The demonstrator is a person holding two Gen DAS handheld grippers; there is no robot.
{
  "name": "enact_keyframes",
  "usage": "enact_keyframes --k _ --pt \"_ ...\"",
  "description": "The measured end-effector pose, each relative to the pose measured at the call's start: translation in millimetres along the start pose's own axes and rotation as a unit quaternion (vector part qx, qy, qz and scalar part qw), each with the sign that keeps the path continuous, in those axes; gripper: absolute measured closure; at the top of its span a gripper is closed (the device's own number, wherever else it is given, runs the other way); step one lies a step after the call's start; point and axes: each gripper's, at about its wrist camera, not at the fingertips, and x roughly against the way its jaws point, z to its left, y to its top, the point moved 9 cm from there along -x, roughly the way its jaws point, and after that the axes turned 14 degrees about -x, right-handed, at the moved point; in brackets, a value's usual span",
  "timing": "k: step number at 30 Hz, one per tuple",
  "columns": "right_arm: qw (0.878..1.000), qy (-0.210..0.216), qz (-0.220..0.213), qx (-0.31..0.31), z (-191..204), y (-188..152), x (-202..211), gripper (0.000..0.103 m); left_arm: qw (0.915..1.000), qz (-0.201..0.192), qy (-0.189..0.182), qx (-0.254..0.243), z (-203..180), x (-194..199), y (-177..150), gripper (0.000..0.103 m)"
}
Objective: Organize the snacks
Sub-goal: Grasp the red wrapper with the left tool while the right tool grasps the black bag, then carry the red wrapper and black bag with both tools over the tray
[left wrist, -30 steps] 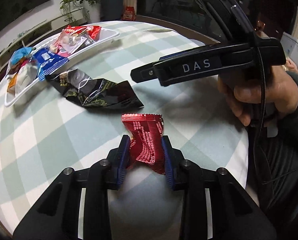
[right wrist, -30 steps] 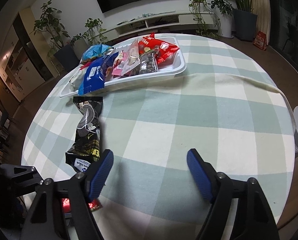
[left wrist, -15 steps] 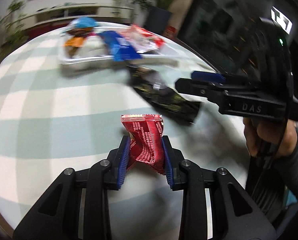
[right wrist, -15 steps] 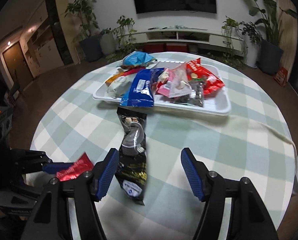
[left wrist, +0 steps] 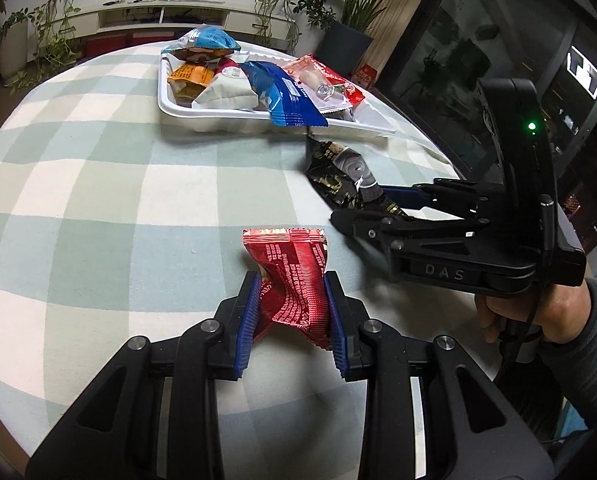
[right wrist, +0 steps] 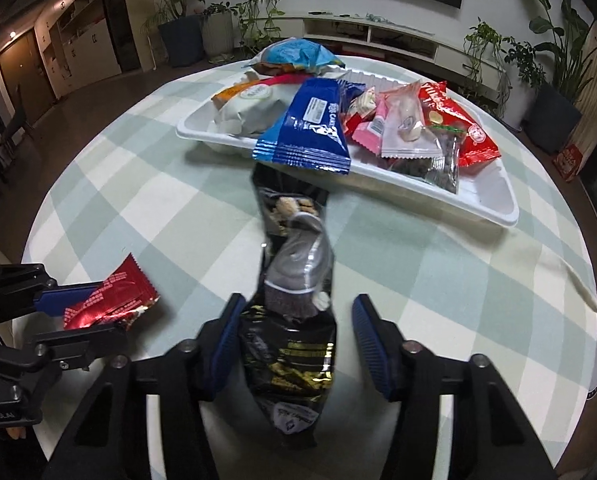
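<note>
Jaws of left gripper (left wrist: 292,312) clamped on red packet (left wrist: 290,276); right gripper (right wrist: 294,344) just narrowing, astride black packet (right wrist: 290,344), contact unclear.

Both cams ride right on the grippers, looking forward and down past their own jaws, close over the checked worktop (left wrist: 98,208). Left one faces the white tray (left wrist: 186,114) from nearer the edge, right one too. Both catch the tray, the black packet (right wrist: 290,344) and each other's gripper.
</note>
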Motion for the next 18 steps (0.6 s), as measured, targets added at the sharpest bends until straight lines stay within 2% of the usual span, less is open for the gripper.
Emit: enact_keyframes --k 8,14,18 --pt "0.997 0.039 0.007 -0.060 -8.1 -8.7 11.1 0.063 1.0000 0.006 -0.003 -0.003 -2.4 -7.9 0.1 0.074" --pt "0.992 0.051 -0.005 -0.113 -33.4 -24.5 28.7 0.067 0.9999 0.005 -0.003 -0.009 -6.1 -7.0 0.5 0.074" --pt "0.989 0.057 -0.018 -0.137 -48.6 -22.6 39.6 0.068 0.9999 -0.004 -0.009 -0.005 -8.1 -3.5 3.5 0.074"
